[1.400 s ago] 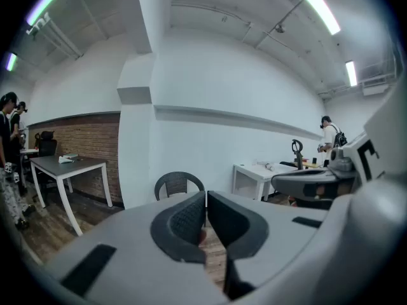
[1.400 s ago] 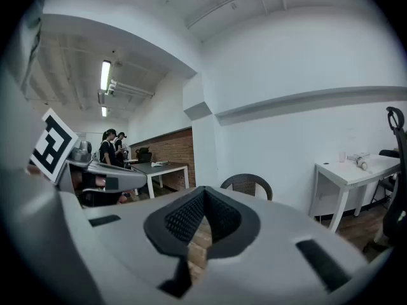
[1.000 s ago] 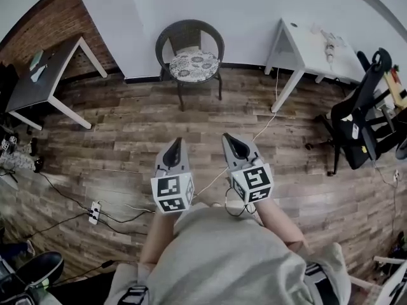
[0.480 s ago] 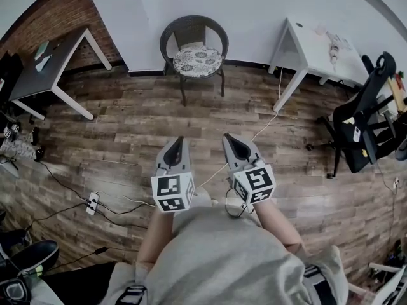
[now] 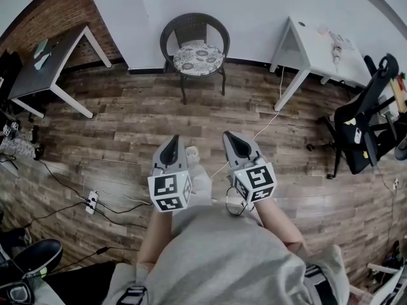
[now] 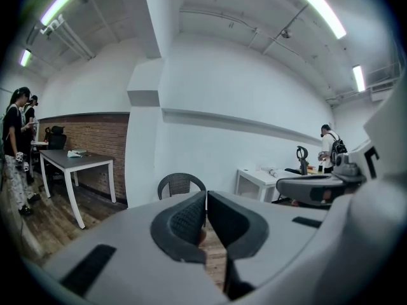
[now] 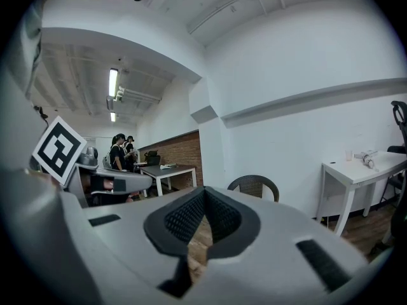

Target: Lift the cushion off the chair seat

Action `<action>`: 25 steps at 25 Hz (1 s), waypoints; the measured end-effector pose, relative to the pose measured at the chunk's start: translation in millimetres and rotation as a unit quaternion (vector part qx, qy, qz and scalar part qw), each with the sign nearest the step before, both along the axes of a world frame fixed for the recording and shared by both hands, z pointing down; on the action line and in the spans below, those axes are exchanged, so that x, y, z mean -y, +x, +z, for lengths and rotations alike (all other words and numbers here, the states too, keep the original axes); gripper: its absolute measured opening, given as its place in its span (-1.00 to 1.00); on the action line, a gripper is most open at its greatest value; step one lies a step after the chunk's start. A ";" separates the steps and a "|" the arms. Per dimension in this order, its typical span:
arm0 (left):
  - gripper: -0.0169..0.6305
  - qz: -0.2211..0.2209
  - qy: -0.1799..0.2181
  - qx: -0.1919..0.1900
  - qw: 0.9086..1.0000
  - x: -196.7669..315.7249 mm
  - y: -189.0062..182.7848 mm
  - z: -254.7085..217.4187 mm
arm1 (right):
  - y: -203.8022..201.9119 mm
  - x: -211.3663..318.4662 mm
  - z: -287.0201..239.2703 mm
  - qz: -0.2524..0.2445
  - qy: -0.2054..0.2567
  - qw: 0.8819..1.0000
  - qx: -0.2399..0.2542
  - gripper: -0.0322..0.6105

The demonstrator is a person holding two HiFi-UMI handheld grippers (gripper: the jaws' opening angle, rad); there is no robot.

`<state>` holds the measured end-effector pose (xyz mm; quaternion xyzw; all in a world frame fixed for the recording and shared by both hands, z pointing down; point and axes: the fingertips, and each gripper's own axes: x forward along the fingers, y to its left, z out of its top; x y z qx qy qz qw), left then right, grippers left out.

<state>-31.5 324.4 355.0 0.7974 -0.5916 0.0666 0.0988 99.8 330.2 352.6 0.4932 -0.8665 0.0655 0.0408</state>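
A round floral cushion (image 5: 198, 57) lies on the seat of a dark wicker chair (image 5: 193, 27) against the white wall, far ahead of both grippers. My left gripper (image 5: 173, 142) and right gripper (image 5: 228, 138) hang side by side over the wood floor, both shut with nothing between the jaws. In the left gripper view the chair's back (image 6: 181, 183) shows just above the closed jaws of the left gripper (image 6: 206, 197). In the right gripper view the chair (image 7: 254, 185) stands behind the right gripper (image 7: 203, 194). The cushion is hidden in both gripper views.
A dark table (image 5: 44, 68) stands at the left by the brick wall, a white desk (image 5: 318, 43) right of the chair. A black office chair (image 5: 365, 119) is at far right. Cables and a power strip (image 5: 92, 202) lie on the floor. People (image 6: 16, 145) stand at the left.
A light shoe and trouser leg have come into view between the two grippers. The chair has shifted slightly right in the head view. Both grippers stay shut.
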 end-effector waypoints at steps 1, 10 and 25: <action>-0.92 -0.002 0.000 -0.001 1.000 4.7 -1.4 0.5 | -0.3 4.3 0.5 0.000 0.000 1.000 -0.001 -0.89; -0.92 -0.004 -0.004 -0.010 1.000 67.3 -10.8 14.0 | -8.8 66.2 12.9 0.001 -0.002 1.000 -0.010 -0.89; -0.92 0.023 -0.018 -0.012 0.999 263.3 -41.7 16.5 | -48.0 263.3 9.7 0.010 -0.010 1.000 -0.027 -0.89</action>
